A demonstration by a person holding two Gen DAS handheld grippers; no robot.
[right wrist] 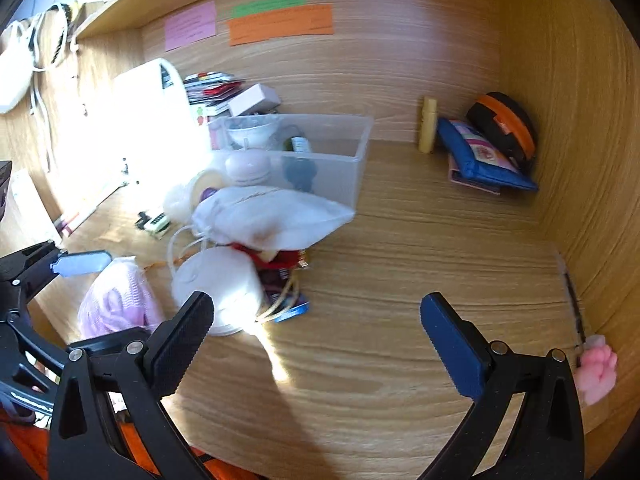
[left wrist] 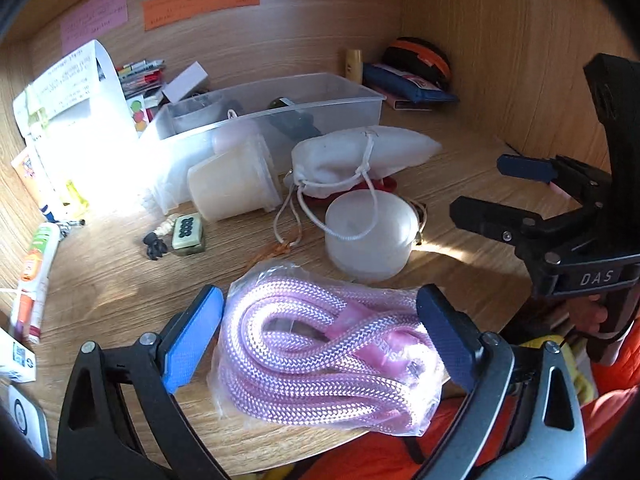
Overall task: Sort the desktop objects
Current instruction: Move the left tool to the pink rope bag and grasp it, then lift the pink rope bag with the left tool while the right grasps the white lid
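Observation:
A pink rope coil in a clear plastic bag [left wrist: 328,356] lies at the desk's front edge, between the fingers of my left gripper [left wrist: 320,336], which is open around it, pads close to both sides. The bag also shows in the right wrist view [right wrist: 116,304]. My right gripper [right wrist: 316,336] is open and empty over bare desk; it appears in the left wrist view [left wrist: 500,188]. A white drawstring pouch [left wrist: 352,156], a white round lid-like tub [left wrist: 370,232], a tipped translucent cup [left wrist: 236,180] and a clear plastic bin [left wrist: 344,92] lie beyond.
Papers and tubes [left wrist: 36,264] crowd the left side. A small green tile and black charm [left wrist: 188,232] lie mid-desk. A blue pouch [right wrist: 480,160], orange-black case [right wrist: 508,128] and yellow tube [right wrist: 428,124] sit in the back right corner. A pink paw toy [right wrist: 598,372] hangs at right.

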